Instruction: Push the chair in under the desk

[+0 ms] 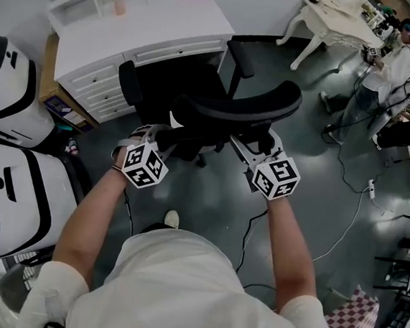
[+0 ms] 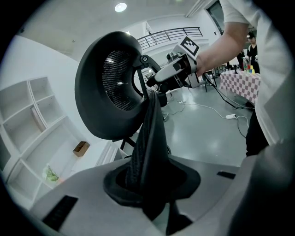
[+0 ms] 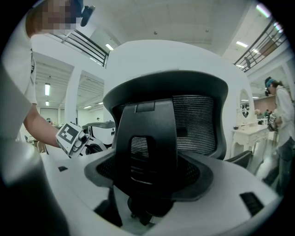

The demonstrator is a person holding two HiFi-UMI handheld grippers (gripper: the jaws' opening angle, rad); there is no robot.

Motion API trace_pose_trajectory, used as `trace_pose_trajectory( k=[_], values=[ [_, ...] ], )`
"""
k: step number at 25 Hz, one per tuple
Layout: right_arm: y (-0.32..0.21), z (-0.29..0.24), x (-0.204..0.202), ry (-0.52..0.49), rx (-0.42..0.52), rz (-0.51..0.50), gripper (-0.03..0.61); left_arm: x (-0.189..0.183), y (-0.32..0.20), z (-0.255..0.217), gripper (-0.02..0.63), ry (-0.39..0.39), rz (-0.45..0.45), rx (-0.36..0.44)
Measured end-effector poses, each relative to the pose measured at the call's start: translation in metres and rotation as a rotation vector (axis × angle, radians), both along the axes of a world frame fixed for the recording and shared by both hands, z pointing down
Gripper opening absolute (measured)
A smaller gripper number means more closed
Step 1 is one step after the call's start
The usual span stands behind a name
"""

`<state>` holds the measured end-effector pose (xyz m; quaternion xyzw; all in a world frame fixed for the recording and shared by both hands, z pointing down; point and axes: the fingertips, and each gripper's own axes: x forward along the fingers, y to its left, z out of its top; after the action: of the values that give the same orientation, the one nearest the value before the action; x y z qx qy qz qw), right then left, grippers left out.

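Grey polished floor (image 1: 215, 211) runs from my feet to a white desk (image 1: 143, 24) at the far left, and the black chair (image 1: 198, 87) stands between us. Its seat is at the desk's front and its back faces me. How far the seat has gone under, I cannot tell from above.

Both my claws are on the chair's back. My left claw (image 2: 148, 184) is clamped on a dark textured edge of the backrest (image 2: 146, 138), with the mesh headrest (image 2: 115, 83) looming above it. My right claw (image 3: 146, 193) looks square at the rear of the chair. The stiff black spine (image 3: 146, 138) fills the gap between its jaws, and I judge it gripped.

I expect a fairly heavy chair that rolls on its base rather than needing a lift. It will probably swivel if one side gets more push than the other. The mesh panel (image 3: 196, 124) looks soft and would give under pressure, so it is a poor place to press. The moulded frame and spine look rigid and should carry a push straight through to the base. Holding left and right on that frame, low on the back, ought to keep the seat square to the desk.

A cable (image 1: 257, 222) lies on the floor near my right side, close to the base. It could snag the base if the chair drifts back toward me.
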<state>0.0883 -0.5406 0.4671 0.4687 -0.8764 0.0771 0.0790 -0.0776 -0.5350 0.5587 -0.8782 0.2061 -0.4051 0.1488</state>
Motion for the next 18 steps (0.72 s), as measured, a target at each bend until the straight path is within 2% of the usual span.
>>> trace_pose_trajectory(
  k=[18],
  values=[
    [-0.028, -0.001, 0.000, -0.003, -0.003, -0.006, 0.336, 0.000, -0.026, 0.000, 0.098, 0.001, -0.005, -0.004]
  ],
)
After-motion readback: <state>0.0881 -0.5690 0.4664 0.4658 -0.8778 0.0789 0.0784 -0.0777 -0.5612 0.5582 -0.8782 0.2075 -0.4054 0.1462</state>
